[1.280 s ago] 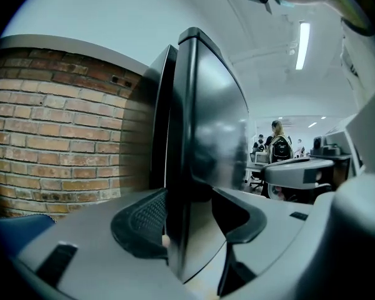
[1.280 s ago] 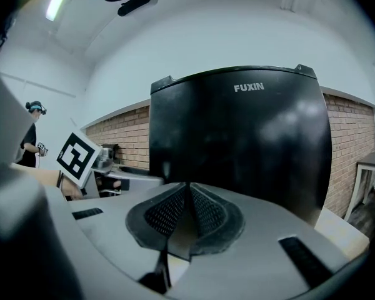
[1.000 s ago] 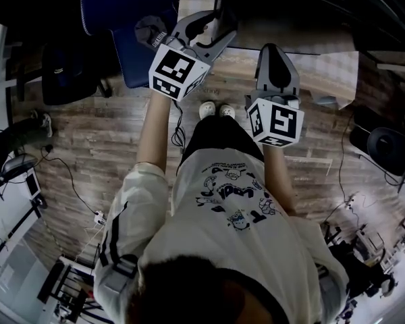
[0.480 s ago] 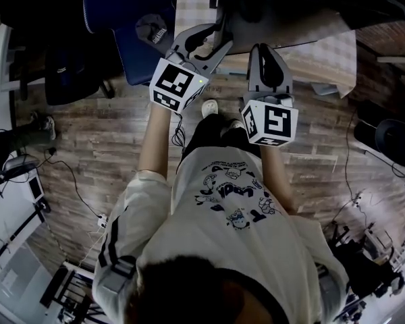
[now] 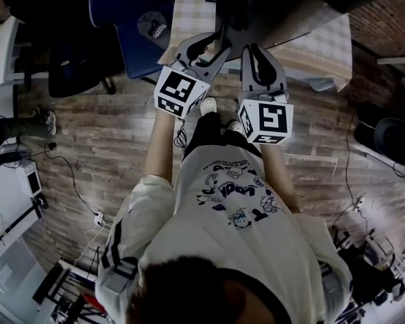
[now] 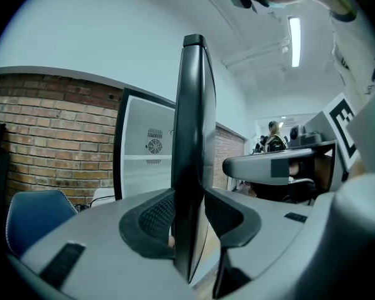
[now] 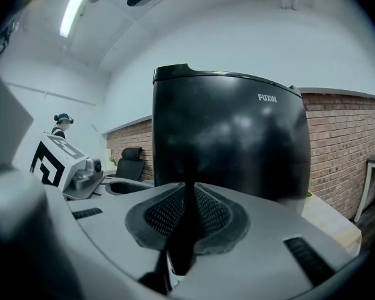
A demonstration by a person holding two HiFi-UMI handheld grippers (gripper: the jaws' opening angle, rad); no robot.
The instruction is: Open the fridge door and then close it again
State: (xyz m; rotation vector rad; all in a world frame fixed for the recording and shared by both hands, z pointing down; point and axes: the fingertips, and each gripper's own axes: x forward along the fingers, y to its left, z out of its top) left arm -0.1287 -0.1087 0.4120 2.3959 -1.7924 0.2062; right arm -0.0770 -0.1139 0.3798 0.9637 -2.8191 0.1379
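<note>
A blue chair [image 5: 118, 12] stands on plank flooring [image 5: 108, 133] before a brick wall [image 6: 44, 136].

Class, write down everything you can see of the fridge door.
The fridge door is a thin, glossy black slab with a rounded top, upright and edge-on, its inner side paler. It stands between the jaws of the left gripper, which have just been closing and look to press on both faces. The fridge's white interior shows to its left.
</note>
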